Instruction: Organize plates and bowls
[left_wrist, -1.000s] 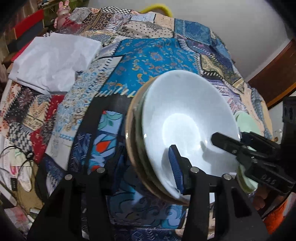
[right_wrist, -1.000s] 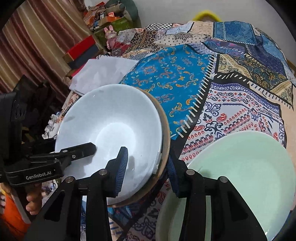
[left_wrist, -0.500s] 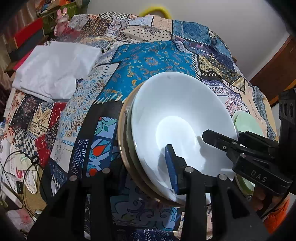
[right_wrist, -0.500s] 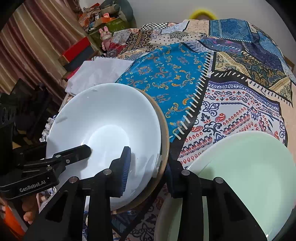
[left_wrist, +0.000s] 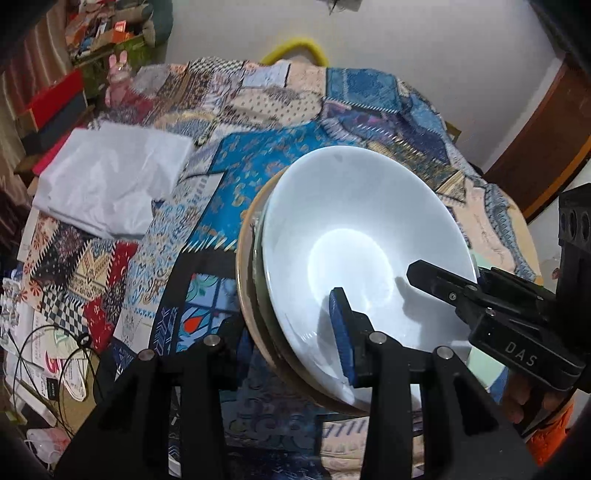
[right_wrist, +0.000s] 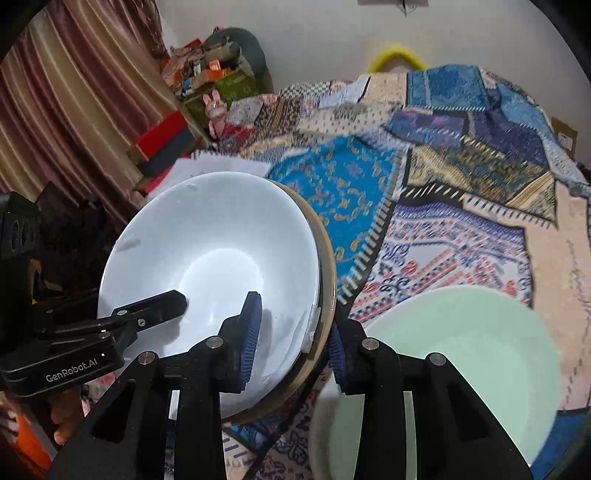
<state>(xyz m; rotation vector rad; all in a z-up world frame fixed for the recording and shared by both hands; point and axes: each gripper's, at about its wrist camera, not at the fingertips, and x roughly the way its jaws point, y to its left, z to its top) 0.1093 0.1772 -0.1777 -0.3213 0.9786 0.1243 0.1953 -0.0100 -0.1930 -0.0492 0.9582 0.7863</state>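
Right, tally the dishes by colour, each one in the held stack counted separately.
White bowl: 1
Tan plate: 1
Greenish-rimmed dish between those two, colour hard to tell: 1
Pale green plate on the cloth: 1
Total: 4

I am in a lived-in room of a home. A patchwork cloth (left_wrist: 280, 173) covers the table, striped curtains (right_wrist: 74, 110) hang along one side, and a shelf of boxes and clutter (right_wrist: 207, 77) stands against the white wall. A pink rabbit toy (right_wrist: 216, 110), red boxes (right_wrist: 162, 134) and loose cables (left_wrist: 55, 354) lie around the edges.
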